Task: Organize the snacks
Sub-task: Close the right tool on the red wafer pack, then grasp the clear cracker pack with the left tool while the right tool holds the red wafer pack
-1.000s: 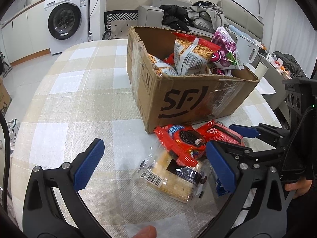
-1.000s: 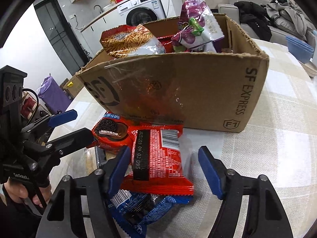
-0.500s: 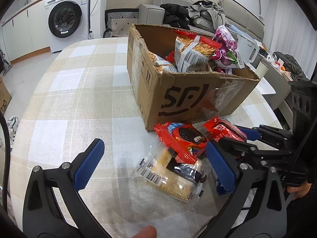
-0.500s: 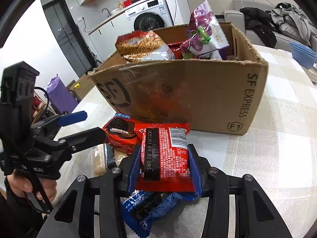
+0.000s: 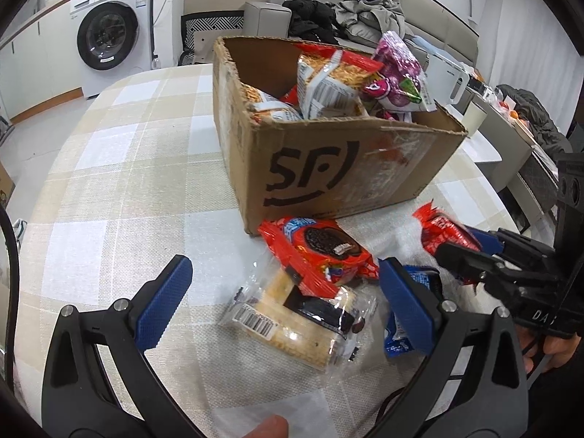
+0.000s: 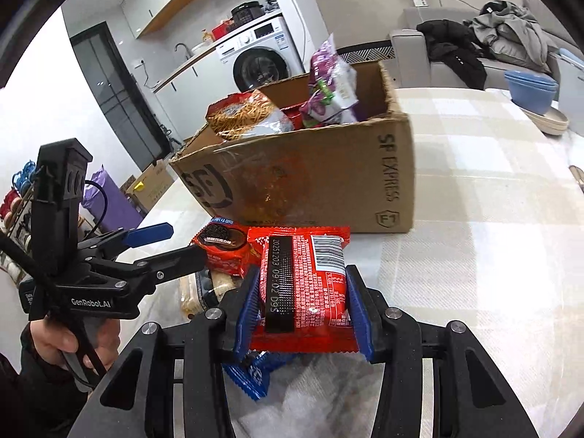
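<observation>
a round bench (image 5: 109, 189) covered in a beige and white checked cloth fills most of both views. on it stands an open brown cardboard box (image 5: 339, 168) with a black logo on its side, holding upright snack bags: two noodle-snack bags (image 5: 328, 80) and a purple bag (image 5: 399, 73) leaning at the far corner. in front of the box, loose packets lie close together on the cloth. a clear-wrapped pack of pale crackers (image 5: 303, 317) lies nearest the left gripper, with a red chocolate-cookie packet (image 5: 321, 252) lying partly on top of it. a blue packet (image 5: 401, 335) lies just beside them, half hidden behind a gripper finger. the left gripper (image 5: 288, 303) hovers over the cracker pack with its blue-padded fingers spread wide, holding nothing. the right gripper (image 6: 303, 303) is closed on a red snack packet (image 6: 310, 284), its pads pressing the packet's two long edges, barcode side up. the held packet is raised above the blue packet (image 6: 252, 372), in front of the box (image 6: 314, 179) and beside the cookie packet (image 6: 222, 244).
</observation>
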`<action>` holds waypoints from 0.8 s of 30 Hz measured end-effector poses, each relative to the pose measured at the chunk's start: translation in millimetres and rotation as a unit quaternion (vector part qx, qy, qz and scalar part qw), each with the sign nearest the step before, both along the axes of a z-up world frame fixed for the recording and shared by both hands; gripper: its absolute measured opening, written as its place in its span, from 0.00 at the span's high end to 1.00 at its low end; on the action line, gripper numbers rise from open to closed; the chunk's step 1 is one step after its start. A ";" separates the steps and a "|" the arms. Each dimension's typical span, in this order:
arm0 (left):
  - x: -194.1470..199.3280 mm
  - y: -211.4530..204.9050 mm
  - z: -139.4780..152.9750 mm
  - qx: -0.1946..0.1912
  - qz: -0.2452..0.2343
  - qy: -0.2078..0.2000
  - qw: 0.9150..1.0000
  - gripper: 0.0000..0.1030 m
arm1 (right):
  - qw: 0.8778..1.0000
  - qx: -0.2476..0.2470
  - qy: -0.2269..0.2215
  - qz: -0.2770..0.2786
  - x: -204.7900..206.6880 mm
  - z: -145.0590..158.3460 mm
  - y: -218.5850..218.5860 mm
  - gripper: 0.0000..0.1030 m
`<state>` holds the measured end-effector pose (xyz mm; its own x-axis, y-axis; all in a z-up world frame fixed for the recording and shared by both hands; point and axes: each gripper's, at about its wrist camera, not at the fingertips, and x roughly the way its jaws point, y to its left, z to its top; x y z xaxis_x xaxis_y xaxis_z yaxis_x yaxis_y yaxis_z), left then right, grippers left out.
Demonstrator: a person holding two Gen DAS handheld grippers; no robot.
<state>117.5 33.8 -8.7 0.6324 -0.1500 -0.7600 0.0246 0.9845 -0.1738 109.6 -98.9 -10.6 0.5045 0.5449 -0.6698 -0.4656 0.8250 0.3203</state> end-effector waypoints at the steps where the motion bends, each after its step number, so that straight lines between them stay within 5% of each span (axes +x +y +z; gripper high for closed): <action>1: -0.3 -0.7 -0.4 0.002 -0.002 0.001 1.000 0.01 | 1.000 0.001 -0.001 -0.003 -1.0 0.7 -2.8 0.56; 19: -5.9 1.1 -35.9 0.019 -0.054 0.052 0.997 0.01 | 1.000 0.004 0.017 -0.020 -18.5 -5.1 -29.8 0.56; 24: -2.1 -11.2 -40.9 0.051 -0.076 0.055 0.994 0.01 | 1.000 0.003 0.015 -0.015 -18.2 -3.9 -27.7 0.56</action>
<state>115.4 22.6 -49.7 0.5207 -0.1564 -0.8393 0.1600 0.9835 -0.0840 91.4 -126.6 -14.5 0.5005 0.5337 -0.6817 -0.4301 0.8366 0.3393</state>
